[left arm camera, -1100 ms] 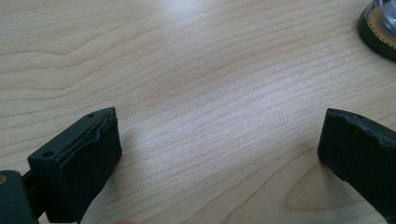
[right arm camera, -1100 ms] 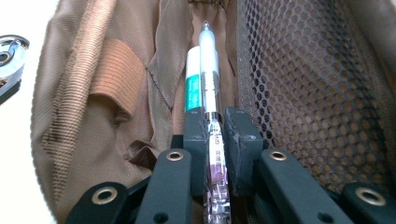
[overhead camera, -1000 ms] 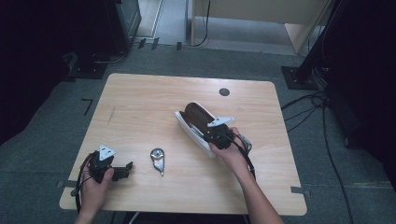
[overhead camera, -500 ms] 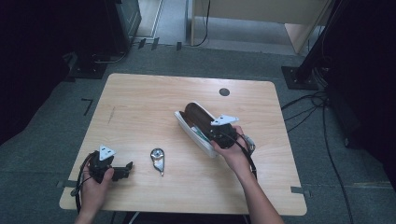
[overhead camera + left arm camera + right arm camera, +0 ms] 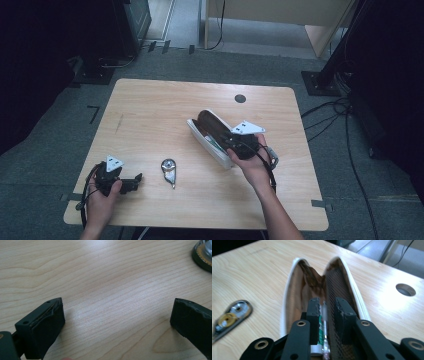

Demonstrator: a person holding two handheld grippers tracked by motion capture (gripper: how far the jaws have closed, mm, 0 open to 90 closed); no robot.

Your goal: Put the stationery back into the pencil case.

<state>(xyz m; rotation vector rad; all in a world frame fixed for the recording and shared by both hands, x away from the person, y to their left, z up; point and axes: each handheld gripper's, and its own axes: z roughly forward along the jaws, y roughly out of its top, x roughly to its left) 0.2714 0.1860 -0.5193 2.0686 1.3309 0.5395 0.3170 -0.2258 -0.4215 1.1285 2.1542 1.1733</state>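
A white pencil case (image 5: 206, 125) with a brown lining lies unzipped and spread wide at the table's right middle. My right gripper (image 5: 227, 144) hovers over its near end, pointing into the mouth (image 5: 312, 282). Its jaws have just been opening and stand a little apart (image 5: 328, 312). A thin pen (image 5: 325, 322) lies between them inside the case without being pressed, and a green-and-white tube (image 5: 318, 340) lies beside it. My left gripper (image 5: 134, 181) rests near the front left edge, jaws wide (image 5: 117, 322) with bare wood between them.
A small correction-tape dispenser (image 5: 169, 171) lies between the two hands; it also sits left of the case (image 5: 230, 317) and at the top right corner (image 5: 203, 253). A round cable hole (image 5: 240, 98) is in the tabletop (image 5: 150, 115) near the far edge.
My right gripper has lifted slightly above the case's near end. The left hand and the dispenser have stayed put.
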